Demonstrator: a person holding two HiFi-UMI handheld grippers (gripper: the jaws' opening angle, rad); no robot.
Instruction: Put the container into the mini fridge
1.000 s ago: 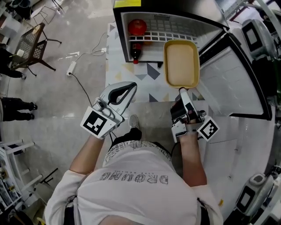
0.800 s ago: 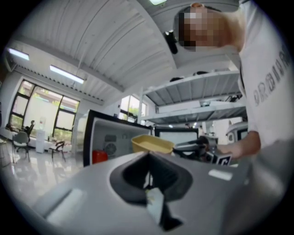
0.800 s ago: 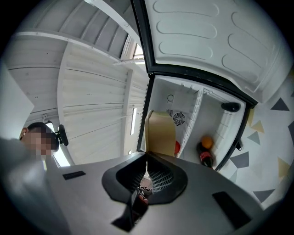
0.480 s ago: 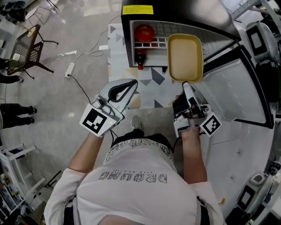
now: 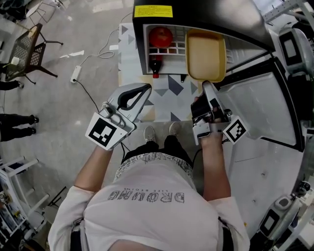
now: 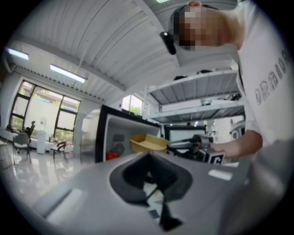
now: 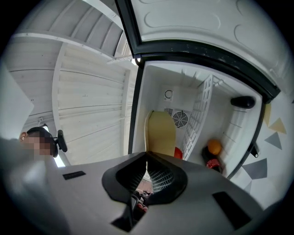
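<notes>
At the mouth of the open mini fridge (image 5: 221, 12), the shallow yellow container (image 5: 206, 54) sits level, its far end apparently just inside; right gripper (image 5: 207, 84) clamped on the rim of its near short edge; left gripper (image 5: 144, 90) well aside, jaws together on nothing; container judged light, stiff plastic; a one-edge hold may let it sag or twist; grip the rim squarely.

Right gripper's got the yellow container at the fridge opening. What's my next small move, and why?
Probably ease the right gripper forward: the yellow container it holds by the rim is only partly inside the mini fridge, above the wire shelf, beside the red fruit.
</notes>
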